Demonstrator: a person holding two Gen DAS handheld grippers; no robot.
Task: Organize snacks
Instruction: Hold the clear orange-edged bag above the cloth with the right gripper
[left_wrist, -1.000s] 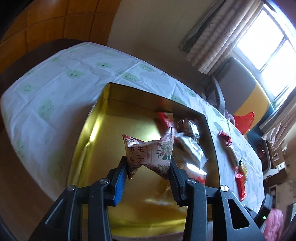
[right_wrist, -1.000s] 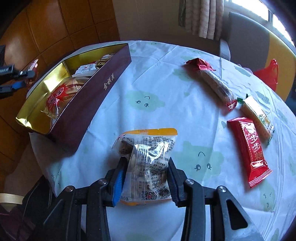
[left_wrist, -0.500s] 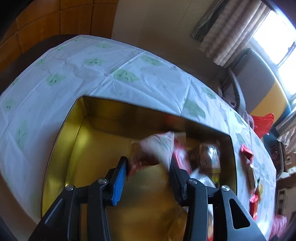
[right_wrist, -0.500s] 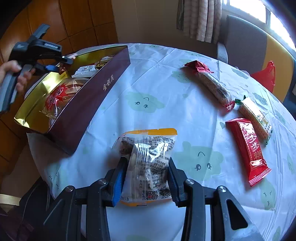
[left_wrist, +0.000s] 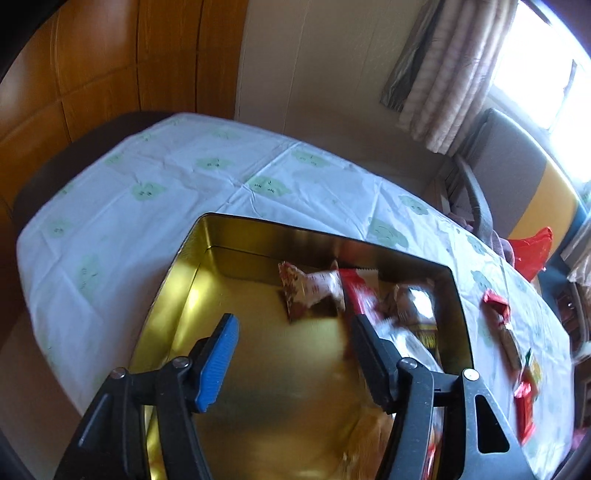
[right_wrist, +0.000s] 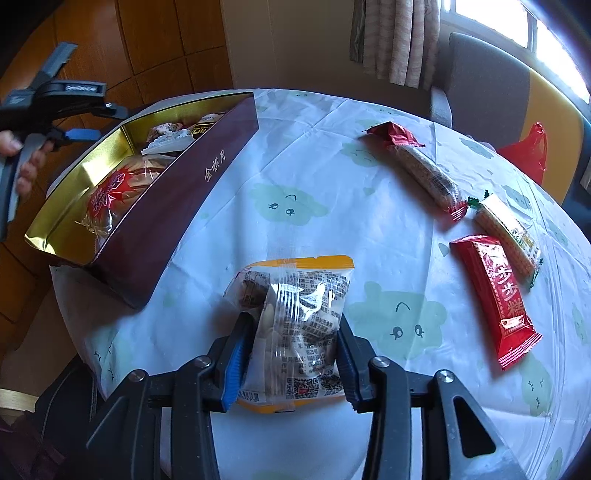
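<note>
A gold-lined tin box (left_wrist: 207, 280) with a dark red outer wall (right_wrist: 177, 206) sits at the table's left edge. The small floral snack packet (left_wrist: 310, 288) lies inside it near the far wall, beside several other wrapped snacks (left_wrist: 402, 306). My left gripper (left_wrist: 291, 343) hovers over the box; its jaws are opening and nothing is between them. It also shows at the far left of the right wrist view, as the left gripper (right_wrist: 66, 110) in a person's hand. My right gripper (right_wrist: 290, 345) is shut on a clear packet with yellow ends (right_wrist: 295, 314), just above the tablecloth.
Loose snacks lie on the cloud-print tablecloth (right_wrist: 332, 206): a long bar with red ends (right_wrist: 421, 170), a green-tipped bar (right_wrist: 506, 229) and a red packet (right_wrist: 495, 291). A grey and yellow chair (right_wrist: 491, 81) with a red bag (right_wrist: 528, 151) stands behind the table.
The left gripper carried the floral packet deeper over the box, then spread its jaws and let it drop to the box floor. The right gripper and its packet stayed put.
</note>
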